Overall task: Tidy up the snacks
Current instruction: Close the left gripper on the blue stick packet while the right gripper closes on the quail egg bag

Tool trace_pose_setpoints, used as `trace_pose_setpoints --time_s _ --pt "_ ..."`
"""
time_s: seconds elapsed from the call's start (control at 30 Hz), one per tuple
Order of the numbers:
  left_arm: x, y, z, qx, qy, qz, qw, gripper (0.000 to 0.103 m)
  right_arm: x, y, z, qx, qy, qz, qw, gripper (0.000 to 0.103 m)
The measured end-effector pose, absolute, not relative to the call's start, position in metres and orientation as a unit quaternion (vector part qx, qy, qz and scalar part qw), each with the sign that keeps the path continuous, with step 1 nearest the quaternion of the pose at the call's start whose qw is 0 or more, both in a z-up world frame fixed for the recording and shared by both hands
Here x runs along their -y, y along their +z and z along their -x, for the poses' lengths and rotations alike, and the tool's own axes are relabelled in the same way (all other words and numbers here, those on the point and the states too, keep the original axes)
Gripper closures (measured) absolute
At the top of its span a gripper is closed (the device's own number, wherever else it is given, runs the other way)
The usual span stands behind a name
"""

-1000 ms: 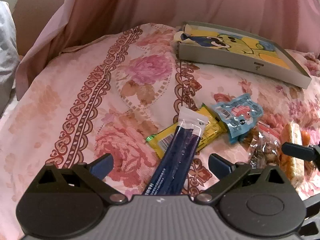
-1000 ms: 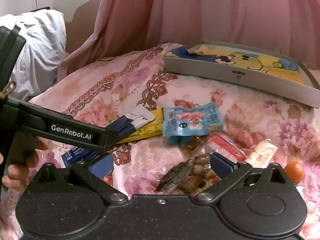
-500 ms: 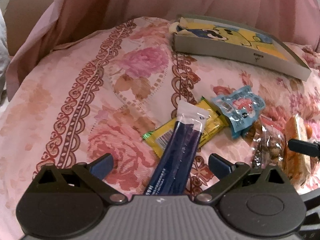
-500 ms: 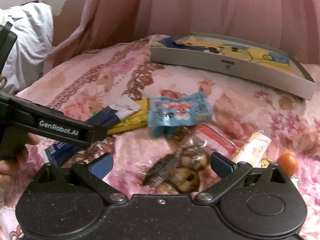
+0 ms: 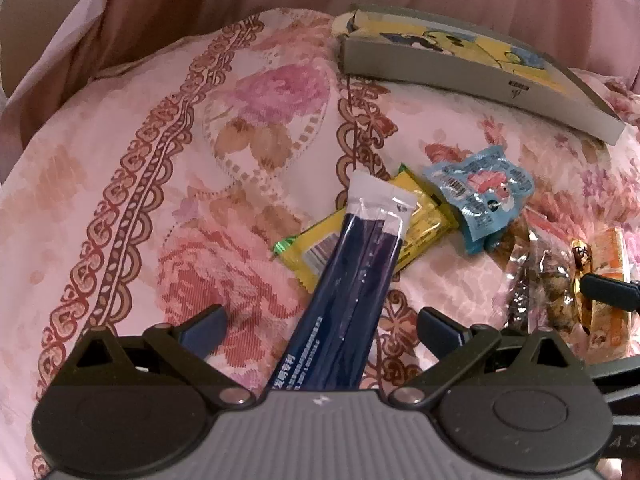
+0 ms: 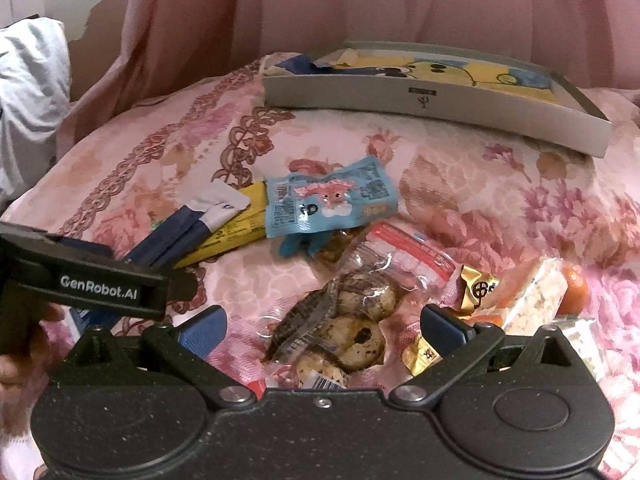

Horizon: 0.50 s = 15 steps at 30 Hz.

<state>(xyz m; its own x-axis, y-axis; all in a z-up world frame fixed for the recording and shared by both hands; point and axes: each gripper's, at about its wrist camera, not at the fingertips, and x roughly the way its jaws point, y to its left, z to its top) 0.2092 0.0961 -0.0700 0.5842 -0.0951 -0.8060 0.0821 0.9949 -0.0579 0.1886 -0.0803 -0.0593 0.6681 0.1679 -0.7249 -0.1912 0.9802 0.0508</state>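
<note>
The left hand-held gripper (image 5: 320, 320) has its jaws spread wide, with the dark blue stick packet (image 5: 352, 280) lying loose between them on the flowered bedspread (image 5: 160, 184), its white end resting over a yellow wrapper (image 5: 420, 220). The right hand-held gripper (image 6: 322, 326) is likewise apart, straddling a clear bag of speckled eggs (image 6: 352, 320) without clamping it. Just beyond lies a light blue packet (image 6: 332, 204), and farther back a grey tray (image 6: 440, 100).
</note>
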Motion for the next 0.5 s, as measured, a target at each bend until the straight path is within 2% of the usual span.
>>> trace_pose_setpoints --time_s 0.17,0.5 --pt "-0.0973 -0.0745 -0.2097 -0.463 -0.051 0.003 0.885 0.001 0.0785 -0.0665 -0.1884 -0.412 0.085 -0.011 0.907 0.003" --pt "-0.0967 -0.0728 -0.2035 -0.462 -0.057 -0.005 0.885 0.001 0.0772 -0.0676 -0.1787 -0.394 0.096 -0.006 0.914 0.005"
